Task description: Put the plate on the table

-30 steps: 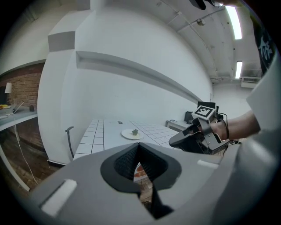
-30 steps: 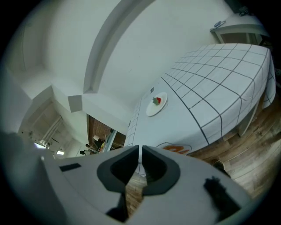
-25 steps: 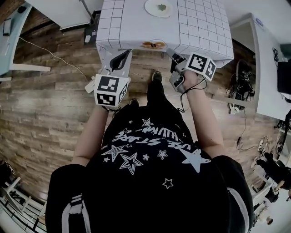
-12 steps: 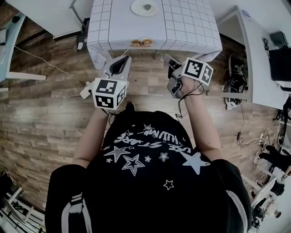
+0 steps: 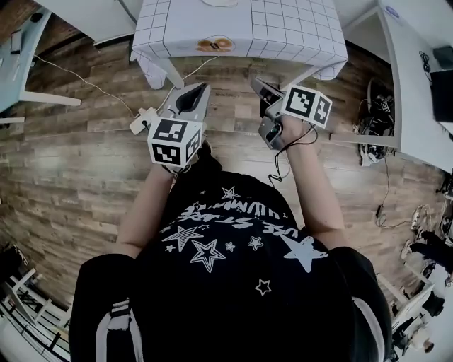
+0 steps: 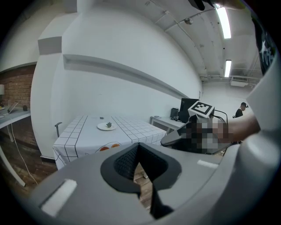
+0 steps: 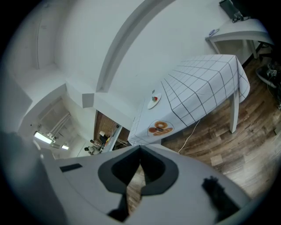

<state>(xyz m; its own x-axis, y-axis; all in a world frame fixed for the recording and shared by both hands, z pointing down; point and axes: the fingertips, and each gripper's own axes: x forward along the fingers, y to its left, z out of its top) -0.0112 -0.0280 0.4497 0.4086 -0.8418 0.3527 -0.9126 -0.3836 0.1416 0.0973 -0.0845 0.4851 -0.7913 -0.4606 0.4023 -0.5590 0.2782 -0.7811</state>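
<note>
A white plate (image 6: 106,126) with a small green item on it rests on the table (image 6: 83,136) with the grid-patterned cloth; it also shows as the plate (image 7: 153,101) in the right gripper view. In the head view only the plate's rim (image 5: 221,2) peeks in at the top edge. My left gripper (image 5: 201,88) and my right gripper (image 5: 255,82) hover over the wooden floor, short of the table's near edge (image 5: 233,49). Both are shut and hold nothing. The left gripper (image 6: 139,146) points at the table. The right gripper (image 7: 140,149) is tilted sideways.
White desks stand at the left (image 5: 25,49) and at the right (image 5: 417,78), the right one with a dark monitor. A power strip (image 5: 141,120) and cables (image 5: 78,81) lie on the floor. A person (image 6: 240,110) stands far off.
The table and plate have slid toward the top of the head view, so I stand farther from them. Both grippers stay held out in front of me, a little lower in the view.
</note>
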